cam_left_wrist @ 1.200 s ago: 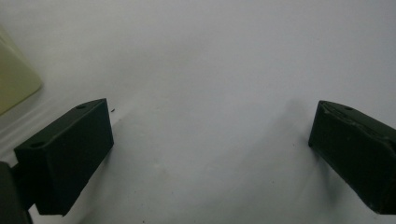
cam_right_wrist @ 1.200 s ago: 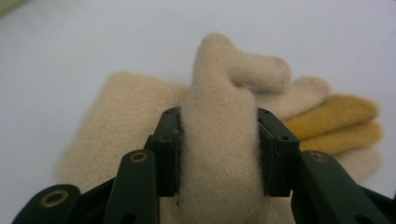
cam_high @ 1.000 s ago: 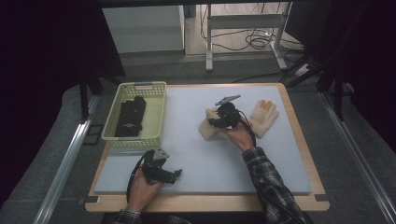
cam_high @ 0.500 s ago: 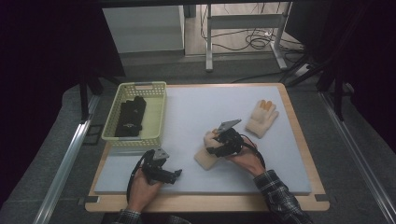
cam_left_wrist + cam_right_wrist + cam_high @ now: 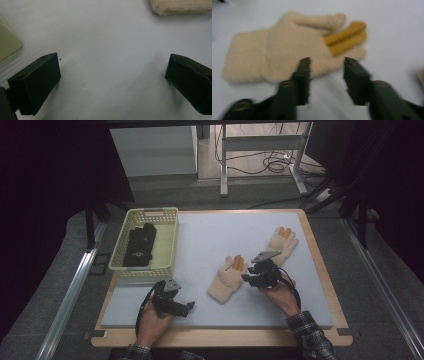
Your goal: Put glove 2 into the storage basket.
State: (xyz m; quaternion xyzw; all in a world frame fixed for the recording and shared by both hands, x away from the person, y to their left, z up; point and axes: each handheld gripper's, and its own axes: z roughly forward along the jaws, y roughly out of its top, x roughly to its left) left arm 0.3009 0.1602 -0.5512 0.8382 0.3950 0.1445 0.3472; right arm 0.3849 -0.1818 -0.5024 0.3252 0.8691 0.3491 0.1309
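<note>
Where high view hides it, orange fingers (blurred)

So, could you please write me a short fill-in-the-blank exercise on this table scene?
1. The black gloves lie inside the yellow ____.
2. The nearer cream glove lies flat on the mat, with two ____ fingers.
3. The right gripper sits beside that glove with nothing between its jaws, so it is ____.
4. The number of cream gloves on the mat is ____.

Missing words: basket; orange; open; two
</note>
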